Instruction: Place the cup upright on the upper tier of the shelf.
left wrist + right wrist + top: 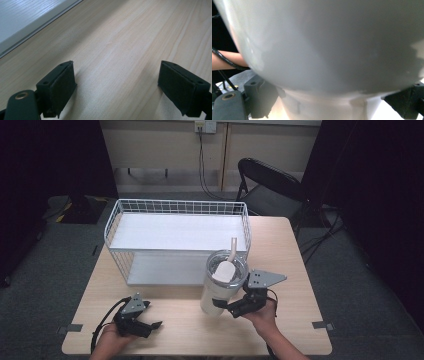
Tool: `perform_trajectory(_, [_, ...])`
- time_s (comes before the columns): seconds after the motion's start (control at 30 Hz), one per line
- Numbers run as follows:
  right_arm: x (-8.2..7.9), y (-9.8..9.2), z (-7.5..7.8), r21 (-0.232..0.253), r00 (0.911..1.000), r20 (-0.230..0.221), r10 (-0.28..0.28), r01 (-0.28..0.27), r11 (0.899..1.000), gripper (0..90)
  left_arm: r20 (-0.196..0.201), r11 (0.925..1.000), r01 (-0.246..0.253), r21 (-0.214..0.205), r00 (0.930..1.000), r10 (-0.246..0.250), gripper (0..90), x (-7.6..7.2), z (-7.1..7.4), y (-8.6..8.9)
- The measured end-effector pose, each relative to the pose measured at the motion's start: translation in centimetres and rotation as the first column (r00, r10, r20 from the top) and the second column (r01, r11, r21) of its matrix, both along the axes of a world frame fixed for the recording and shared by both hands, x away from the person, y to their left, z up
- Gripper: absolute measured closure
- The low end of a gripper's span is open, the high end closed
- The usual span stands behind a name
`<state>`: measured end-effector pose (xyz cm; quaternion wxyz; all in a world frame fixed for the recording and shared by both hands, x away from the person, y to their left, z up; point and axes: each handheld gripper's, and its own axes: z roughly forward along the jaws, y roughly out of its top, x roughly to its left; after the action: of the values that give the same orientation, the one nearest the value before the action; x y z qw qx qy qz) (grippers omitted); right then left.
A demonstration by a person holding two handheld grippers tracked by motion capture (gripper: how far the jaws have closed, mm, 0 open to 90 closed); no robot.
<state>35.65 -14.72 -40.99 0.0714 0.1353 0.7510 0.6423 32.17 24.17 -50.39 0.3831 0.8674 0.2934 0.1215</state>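
A tall white tumbler (222, 285) with a clear lid and a cream straw (233, 245) stands at the table's front middle, just ahead of the wire shelf. My right gripper (227, 307) is shut on its narrow lower part, one jaw on each side. The right gripper view has the tumbler's pale body (324, 45) very close, bulging above the jaws. At the front left, my left gripper (150, 322) lies low over the bare wood, open with nothing between its pads (62, 82).
A white wire basket shelf (177, 207) with two white boards takes up the back half of the wooden table (295, 270); its lower board's edge (25, 17) is near my left gripper. A black folding chair (270, 185) stands behind the table.
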Motion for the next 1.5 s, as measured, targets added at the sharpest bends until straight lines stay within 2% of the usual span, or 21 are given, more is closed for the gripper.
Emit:
perform_trajectory(0.33, [0.6, -0.3, 1.9, -0.014, 0.9999, 0.002, -0.013, 0.013, 1.000, 10.2, 0.000, 1.0000, 0.000, 0.000, 1.0000, 0.000, 13.6, 0.0, 0.0, 0.0])
perform_trajectory(0.73, [1.2, -0.2, 3.9, 0.007, 0.9999, -0.004, -0.010, 0.010, 1.000, 10.2, 0.000, 1.0000, 0.000, 0.000, 1.0000, 0.000, 13.6, 0.0, 0.0, 0.0])
perform_trajectory(1.5, [3.0, 0.5, 8.1, 0.010, 0.9999, -0.007, -0.015, 0.015, 1.000, 10.2, 0.001, 1.0000, 0.000, 0.000, 1.0000, 0.000, 13.6, 0.0, 0.0, 0.0])
